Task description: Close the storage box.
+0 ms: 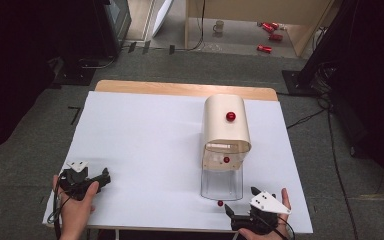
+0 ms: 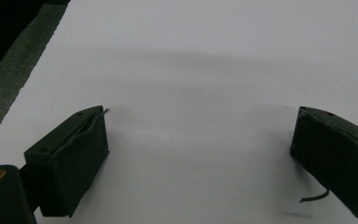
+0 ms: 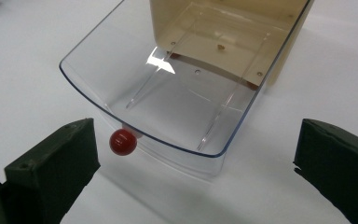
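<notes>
A cream box [image 1: 226,125] with a rounded top stands on the white table [image 1: 145,140], right of centre, with a red knob [image 1: 230,116] on its top. A clear plastic drawer [image 1: 222,185] is pulled out of it toward me and looks empty; its small red knob [image 1: 220,203] faces the front edge. My right gripper [image 1: 240,200] sits just in front of the drawer, open. In the right gripper view, the drawer's front wall [image 3: 177,149] and knob [image 3: 123,142] lie between the wide jaws, untouched. My left gripper [image 1: 106,176] rests open at the front left, over bare table [image 2: 191,70].
A second red knob [image 1: 226,160] shows on the box's inner front above the drawer. The table's wooden far edge [image 1: 180,89] is bare. On the floor beyond lie red cans [image 1: 270,30], a mug [image 1: 219,26] and cables [image 1: 310,117].
</notes>
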The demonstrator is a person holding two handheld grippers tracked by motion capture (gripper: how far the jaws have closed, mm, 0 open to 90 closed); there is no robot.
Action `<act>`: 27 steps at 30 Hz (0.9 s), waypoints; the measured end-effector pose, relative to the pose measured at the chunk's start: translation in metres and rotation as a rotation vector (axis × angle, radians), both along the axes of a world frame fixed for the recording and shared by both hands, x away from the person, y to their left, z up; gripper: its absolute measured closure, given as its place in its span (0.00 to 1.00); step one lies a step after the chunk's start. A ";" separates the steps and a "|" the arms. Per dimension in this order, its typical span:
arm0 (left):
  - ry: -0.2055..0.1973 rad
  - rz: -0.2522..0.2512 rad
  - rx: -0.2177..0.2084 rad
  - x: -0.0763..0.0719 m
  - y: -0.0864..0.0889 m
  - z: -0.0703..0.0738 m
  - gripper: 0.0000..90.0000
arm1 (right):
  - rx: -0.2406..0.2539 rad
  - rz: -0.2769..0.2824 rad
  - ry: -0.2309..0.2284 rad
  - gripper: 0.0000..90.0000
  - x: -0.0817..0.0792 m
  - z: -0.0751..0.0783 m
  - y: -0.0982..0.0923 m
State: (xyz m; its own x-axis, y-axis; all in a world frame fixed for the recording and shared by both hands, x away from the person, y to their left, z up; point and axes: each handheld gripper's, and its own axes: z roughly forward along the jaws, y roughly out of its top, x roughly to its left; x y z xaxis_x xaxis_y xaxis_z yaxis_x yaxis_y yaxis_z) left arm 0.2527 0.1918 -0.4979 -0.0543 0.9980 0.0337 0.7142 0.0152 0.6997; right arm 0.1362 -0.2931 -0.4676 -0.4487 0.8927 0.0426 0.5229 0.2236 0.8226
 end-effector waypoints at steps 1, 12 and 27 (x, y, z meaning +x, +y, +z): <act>0.000 0.000 0.000 0.000 0.000 0.000 0.05 | -0.017 0.000 -0.001 0.00 0.000 -0.002 0.001; -0.001 0.000 0.000 0.000 0.000 0.000 0.05 | -0.104 -0.012 0.010 0.00 0.007 -0.016 0.006; -0.004 0.000 -0.001 0.000 0.000 0.000 0.05 | -0.068 -0.026 -0.019 0.08 0.010 -0.013 0.002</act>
